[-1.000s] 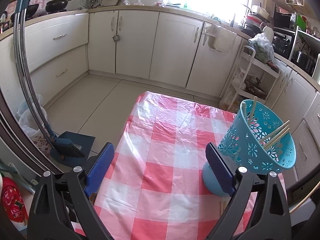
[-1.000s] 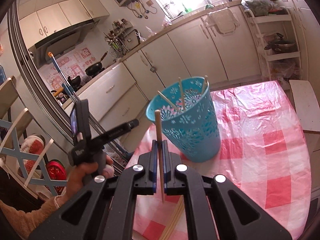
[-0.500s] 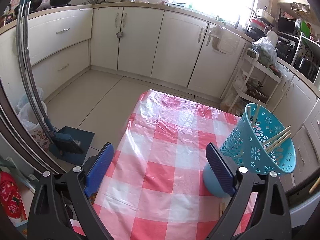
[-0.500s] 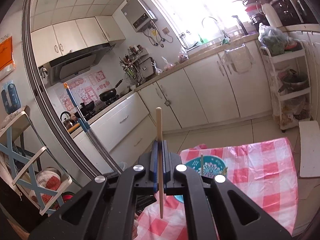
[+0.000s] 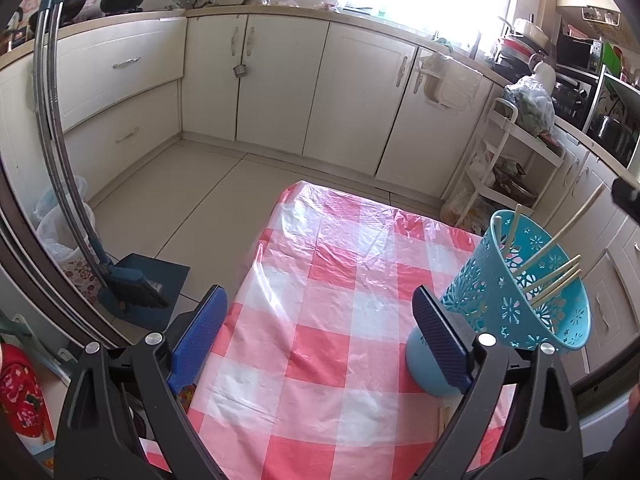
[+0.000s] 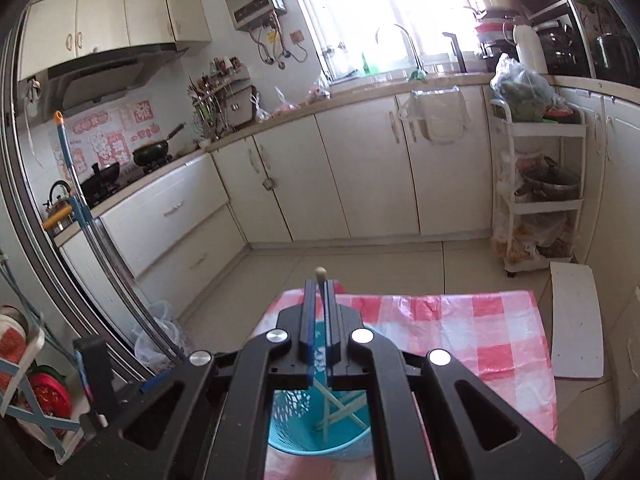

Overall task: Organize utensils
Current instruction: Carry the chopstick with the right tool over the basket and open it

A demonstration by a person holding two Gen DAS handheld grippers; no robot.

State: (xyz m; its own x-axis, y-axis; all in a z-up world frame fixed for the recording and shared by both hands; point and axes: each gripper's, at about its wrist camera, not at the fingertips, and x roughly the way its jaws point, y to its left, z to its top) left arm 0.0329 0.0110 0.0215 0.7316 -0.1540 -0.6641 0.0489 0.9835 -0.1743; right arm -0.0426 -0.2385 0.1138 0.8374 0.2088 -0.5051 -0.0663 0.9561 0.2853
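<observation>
A teal perforated utensil basket (image 5: 516, 292) stands on the red-checked tablecloth (image 5: 320, 320), holding several wooden chopsticks (image 5: 556, 280). My left gripper (image 5: 316, 336) is open and empty, its right finger just left of the basket. My right gripper (image 6: 319, 316) is shut on a wooden chopstick (image 6: 320, 273), directly above the basket (image 6: 320, 432). In the left wrist view that chopstick (image 5: 580, 216) slants down into the basket from the right gripper at the right edge.
Kitchen cabinets (image 5: 280, 80) ring the floor. A white trolley (image 5: 508, 168) stands right of the table. A broom and dustpan (image 5: 132, 288) lie on the floor at left. A white board (image 6: 576, 320) lies beside the table.
My right gripper has risen and swung over the basket, tilting down so the chopstick's lower end enters it. My left gripper has stayed nearly still.
</observation>
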